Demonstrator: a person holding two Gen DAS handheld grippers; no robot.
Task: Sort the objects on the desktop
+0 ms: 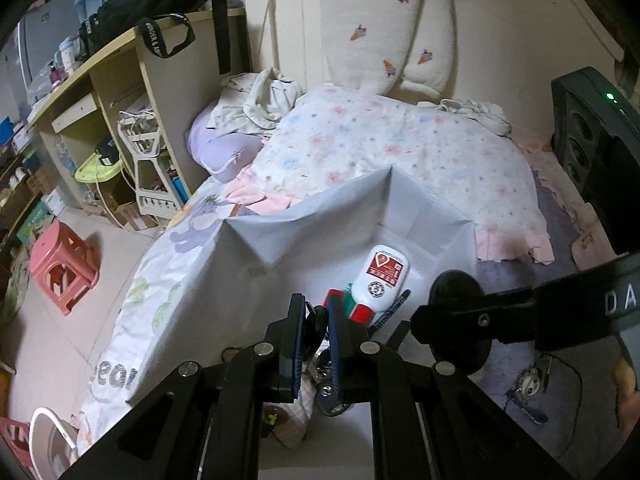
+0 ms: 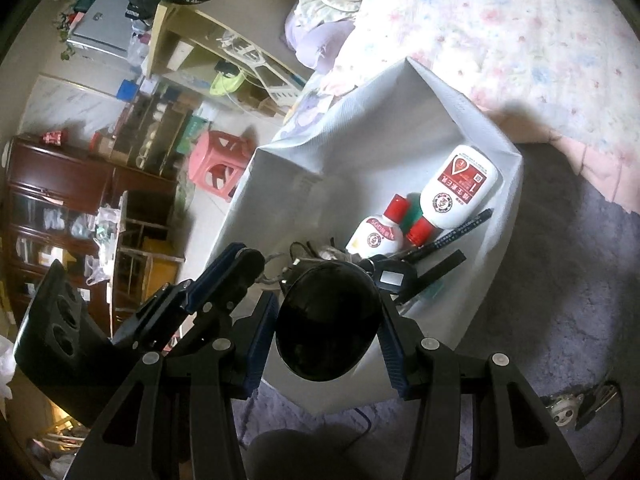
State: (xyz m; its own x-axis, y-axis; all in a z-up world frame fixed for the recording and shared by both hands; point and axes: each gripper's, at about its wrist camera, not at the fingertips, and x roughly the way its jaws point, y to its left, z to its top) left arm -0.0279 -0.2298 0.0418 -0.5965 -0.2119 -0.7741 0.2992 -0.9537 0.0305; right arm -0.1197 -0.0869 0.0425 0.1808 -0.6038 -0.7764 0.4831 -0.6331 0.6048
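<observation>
Black mouse clamped in right gripper over white box.

We see a floral quilt spread over the bed, with a patterned pillow upright behind it and a lilac pillow at its left. On the tiled floor stands a pink stool. Beside the bed is a wooden shelf; a dark cabinet stands farther off.

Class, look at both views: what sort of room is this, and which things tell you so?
Most likely a bedroom: a bed with a floral quilt, a pillow against the headboard, and a cluttered desk beside it.
</observation>
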